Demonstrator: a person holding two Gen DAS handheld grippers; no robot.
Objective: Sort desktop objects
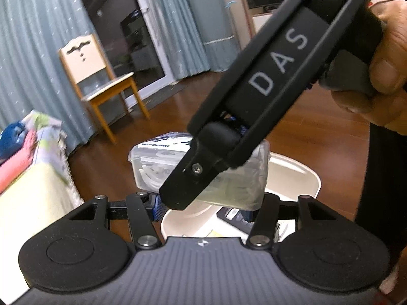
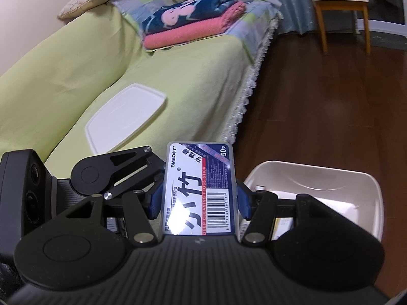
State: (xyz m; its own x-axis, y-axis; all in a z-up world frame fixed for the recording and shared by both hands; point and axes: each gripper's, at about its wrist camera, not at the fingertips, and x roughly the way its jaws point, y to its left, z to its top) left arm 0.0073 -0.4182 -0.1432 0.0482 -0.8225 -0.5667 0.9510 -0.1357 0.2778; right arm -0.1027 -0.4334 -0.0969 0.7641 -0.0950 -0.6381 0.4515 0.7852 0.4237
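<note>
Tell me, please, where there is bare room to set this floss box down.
The bin is bare along its far wall; its near side, under the right gripper holding the floss box, is crowded with packets. The green sofa cover lies free between the white lid and the folded blankets.

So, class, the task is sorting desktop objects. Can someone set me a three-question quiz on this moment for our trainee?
1. True or false: the right gripper grips the floss box between its blue pads.
2. The white lid lies on: A the green sofa; B the floor; C a shelf.
3. Fill in: the count printed on the floss box's label is ___.

Key: 1 true; 2 A; 3 50.
</note>
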